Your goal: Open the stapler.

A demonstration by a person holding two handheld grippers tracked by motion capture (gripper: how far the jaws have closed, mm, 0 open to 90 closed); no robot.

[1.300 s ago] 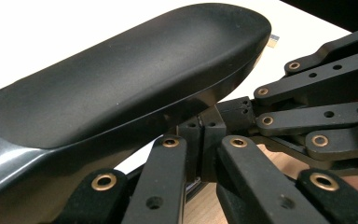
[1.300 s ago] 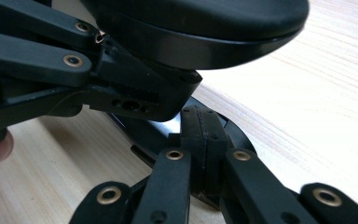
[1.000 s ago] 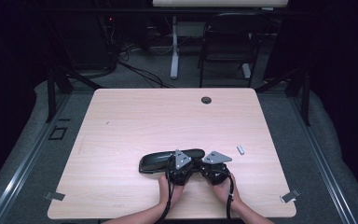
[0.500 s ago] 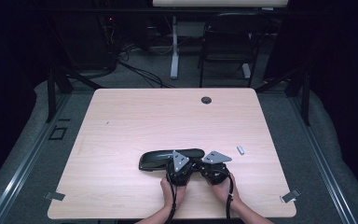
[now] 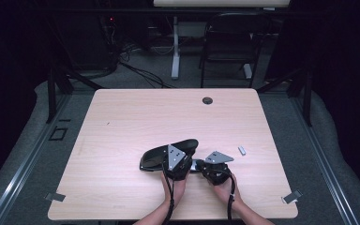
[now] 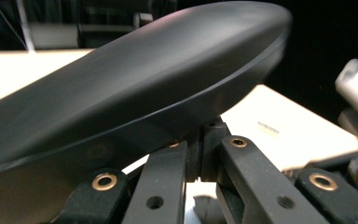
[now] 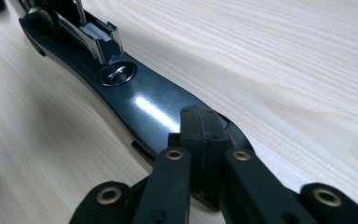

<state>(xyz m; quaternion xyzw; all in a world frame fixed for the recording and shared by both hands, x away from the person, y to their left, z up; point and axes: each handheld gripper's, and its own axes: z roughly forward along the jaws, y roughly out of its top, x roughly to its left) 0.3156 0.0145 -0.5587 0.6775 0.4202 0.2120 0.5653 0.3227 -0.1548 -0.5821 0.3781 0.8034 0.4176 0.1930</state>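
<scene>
A black stapler (image 5: 157, 157) lies swung open near the table's front middle. In the left gripper view its curved black top (image 6: 144, 79) arches just over my left gripper (image 6: 205, 135), whose jaws are shut with their tips against the underside. My left gripper (image 5: 182, 155) sits at the stapler's right end in the high view. In the right gripper view my right gripper (image 7: 199, 123) is shut, its tips resting on the near end of the glossy black base (image 7: 140, 100); the metal magazine (image 7: 98, 35) rises at the far end. Beside the left one sits my right gripper (image 5: 199, 165).
A small pale strip (image 5: 242, 150) lies on the wooden table (image 5: 122, 126) to the right of the grippers. A black grommet (image 5: 207, 100) sits near the far edge. Metal clips (image 5: 292, 197) mark the front corners. A chair (image 5: 229, 42) stands beyond the table.
My left gripper has edged slightly left with the stapler's top. The right gripper has kept still.
</scene>
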